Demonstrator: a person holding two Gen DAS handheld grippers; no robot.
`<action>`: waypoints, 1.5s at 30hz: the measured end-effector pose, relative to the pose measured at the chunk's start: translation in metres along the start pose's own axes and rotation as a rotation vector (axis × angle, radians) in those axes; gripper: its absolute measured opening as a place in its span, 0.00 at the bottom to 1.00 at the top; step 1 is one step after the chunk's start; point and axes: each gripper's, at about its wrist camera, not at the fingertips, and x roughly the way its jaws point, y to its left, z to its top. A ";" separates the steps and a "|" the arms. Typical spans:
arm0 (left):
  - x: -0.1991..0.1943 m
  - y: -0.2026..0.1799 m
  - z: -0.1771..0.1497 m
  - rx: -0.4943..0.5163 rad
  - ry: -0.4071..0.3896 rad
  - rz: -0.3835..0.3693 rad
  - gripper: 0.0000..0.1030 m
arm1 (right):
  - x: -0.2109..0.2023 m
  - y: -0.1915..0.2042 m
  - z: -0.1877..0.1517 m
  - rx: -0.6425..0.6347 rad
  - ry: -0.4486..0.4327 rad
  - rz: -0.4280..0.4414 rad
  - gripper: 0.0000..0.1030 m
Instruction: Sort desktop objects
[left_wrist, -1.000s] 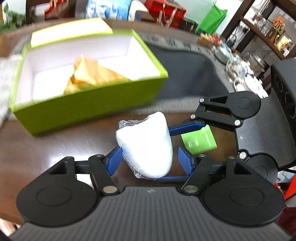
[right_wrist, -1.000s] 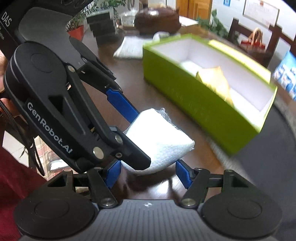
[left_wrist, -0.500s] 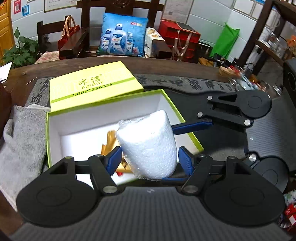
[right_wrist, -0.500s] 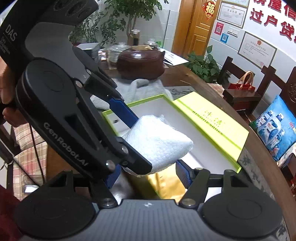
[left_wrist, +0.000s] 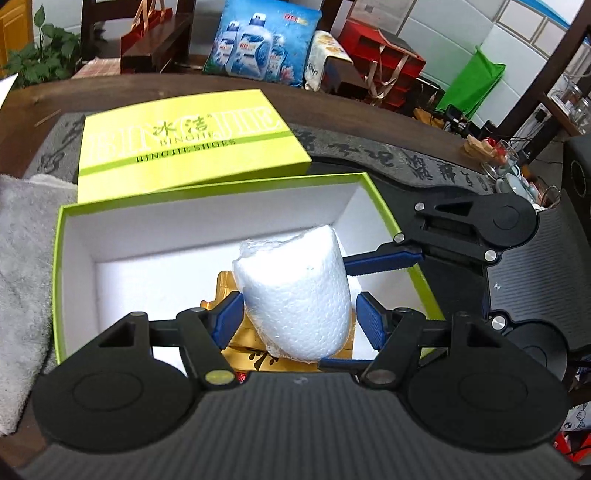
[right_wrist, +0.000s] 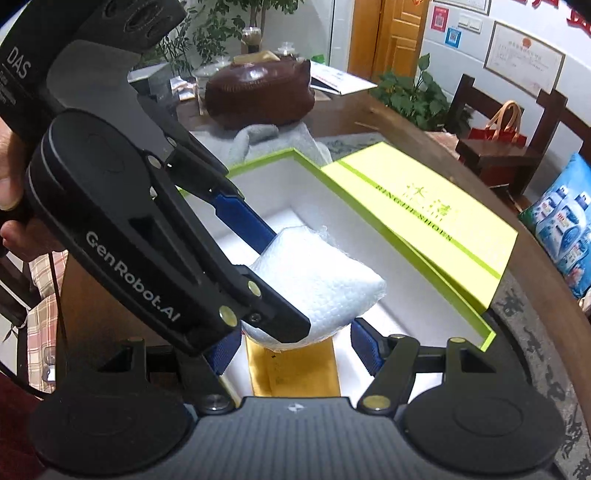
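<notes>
Beyond the dark wooden tabletop (left_wrist: 22, 107) we see a blue cushion printed with detergent bottles (left_wrist: 258, 40), red gift bags (left_wrist: 384, 59) and a green tote bag (left_wrist: 469, 86) against the wall. A grey towel (left_wrist: 22, 251) lies crumpled on the tabletop's left side, and a grey mat with dark calligraphy (left_wrist: 417, 162) runs along its far edge. From the other side we find a brown lidded pot (right_wrist: 258, 94), leafy houseplants (right_wrist: 410, 92), framed certificates (right_wrist: 524, 62) and an orange wooden door (right_wrist: 384, 35).
</notes>
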 end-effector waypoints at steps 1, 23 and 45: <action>0.003 0.002 0.000 -0.008 0.005 0.003 0.65 | 0.003 -0.001 -0.001 0.004 0.005 0.004 0.65; -0.044 0.005 -0.023 -0.035 -0.144 0.113 0.96 | 0.000 0.006 -0.012 0.156 0.004 -0.098 0.83; -0.103 -0.008 -0.081 -0.072 -0.188 0.301 0.99 | -0.033 0.061 -0.018 0.393 -0.067 -0.242 0.94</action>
